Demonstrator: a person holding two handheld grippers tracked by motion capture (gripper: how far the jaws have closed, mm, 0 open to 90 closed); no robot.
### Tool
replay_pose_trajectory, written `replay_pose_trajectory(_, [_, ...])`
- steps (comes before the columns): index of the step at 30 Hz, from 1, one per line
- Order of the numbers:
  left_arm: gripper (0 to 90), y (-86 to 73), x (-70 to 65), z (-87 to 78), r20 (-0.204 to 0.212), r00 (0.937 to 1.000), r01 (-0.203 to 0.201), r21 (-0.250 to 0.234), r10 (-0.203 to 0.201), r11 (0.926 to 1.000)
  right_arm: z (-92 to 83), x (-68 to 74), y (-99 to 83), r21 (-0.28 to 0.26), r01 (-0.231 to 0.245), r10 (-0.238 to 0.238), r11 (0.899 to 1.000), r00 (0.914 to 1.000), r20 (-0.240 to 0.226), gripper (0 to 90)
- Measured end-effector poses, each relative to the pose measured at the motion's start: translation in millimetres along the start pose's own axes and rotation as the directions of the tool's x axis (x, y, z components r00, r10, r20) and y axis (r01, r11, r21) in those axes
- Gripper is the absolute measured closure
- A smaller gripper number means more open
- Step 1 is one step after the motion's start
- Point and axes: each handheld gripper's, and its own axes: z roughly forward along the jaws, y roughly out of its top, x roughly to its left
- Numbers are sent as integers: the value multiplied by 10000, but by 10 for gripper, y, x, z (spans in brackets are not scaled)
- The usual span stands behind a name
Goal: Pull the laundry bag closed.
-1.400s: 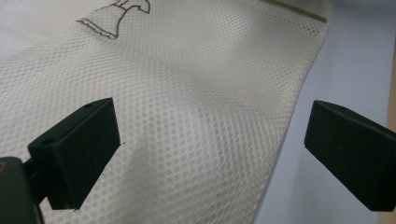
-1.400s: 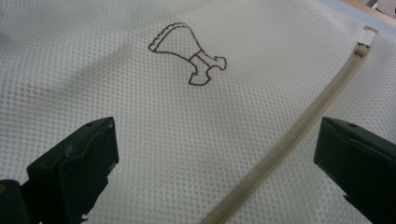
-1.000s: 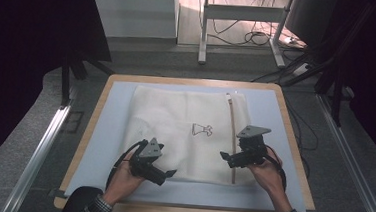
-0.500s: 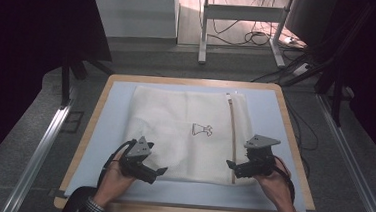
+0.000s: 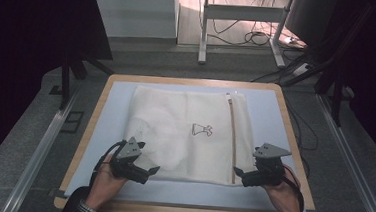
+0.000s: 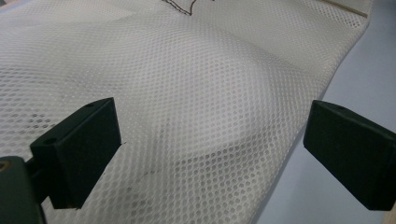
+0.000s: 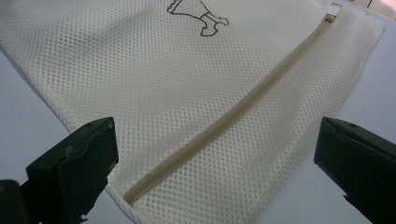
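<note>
While the white mesh laundry bag lies flat across the middle of the pale blue table mat, its tan zipper runs straight from the far edge to the near edge along the bag's right side, and a small dark printed figure sits near the centre. Both near corners of the bag point toward the person, and each tool stands at one of them. The left gripper sits at the near-left corner with its jaws spread wide and nothing between them; in the left gripper view the mesh swells in a soft hump ahead of the jaws, with its edge running between them. The right gripper is at the near-right corner, jaws likewise wide apart and empty; in the right gripper view the zipper's near end lies just ahead, between the jaws. The bag's near edge therefore lies crosswise to both tools, each hand nearest its own corner, so a pinch at both corners looks like the likely next move.
</note>
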Motion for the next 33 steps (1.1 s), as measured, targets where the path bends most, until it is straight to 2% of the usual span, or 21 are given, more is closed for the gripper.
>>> replay_pose_trajectory(18, [42,-153,77,-213,-454,9981,411,-229,-421,9989,-320,14,-270,-185,-436,445,9989,9976,531,0])
replay_pose_trajectory(33, [45,-345,146,-392,-729,9931,903,-311,-924,9954,-490,52,-476,-152,-704,715,9974,9938,854,0])
